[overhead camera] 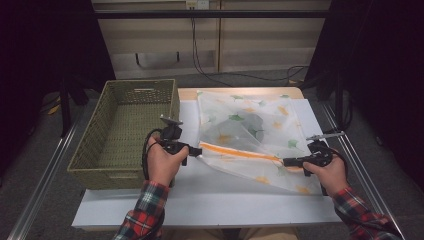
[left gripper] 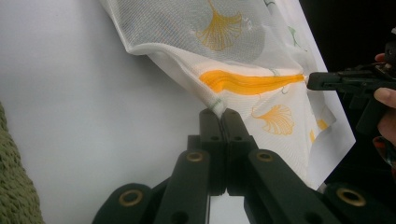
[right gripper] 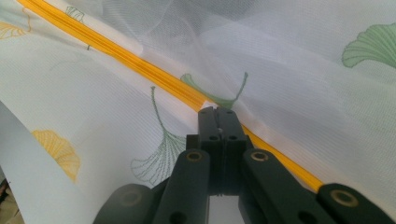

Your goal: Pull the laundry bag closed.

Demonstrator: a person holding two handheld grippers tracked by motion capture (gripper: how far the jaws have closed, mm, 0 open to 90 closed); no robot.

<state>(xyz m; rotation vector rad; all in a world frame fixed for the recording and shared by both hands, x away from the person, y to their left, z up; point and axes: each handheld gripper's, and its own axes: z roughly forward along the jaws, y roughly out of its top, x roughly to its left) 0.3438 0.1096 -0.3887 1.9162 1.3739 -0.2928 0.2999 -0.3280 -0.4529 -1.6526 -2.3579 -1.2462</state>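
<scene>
A white mesh laundry bag (overhead camera: pixel 252 132) printed with green and yellow ginkgo leaves lies on the white table (overhead camera: pixel 200 200). An orange zipper band (overhead camera: pixel 240 151) runs along its near edge. My left gripper (overhead camera: pixel 199 150) is shut on the bag's left near corner (left gripper: pixel 212 105). My right gripper (overhead camera: pixel 285 161) is shut on the orange band's right end (right gripper: pixel 205 102). In the left gripper view the bag (left gripper: pixel 224 51) hangs lifted between the two grips, and the right gripper (left gripper: pixel 310 80) shows at the far right.
A green woven basket (overhead camera: pixel 125 132) stands at the table's left, close beside my left hand. Behind the table runs a wall with cables (overhead camera: pixel 200 60) on the floor. Dark space flanks both sides.
</scene>
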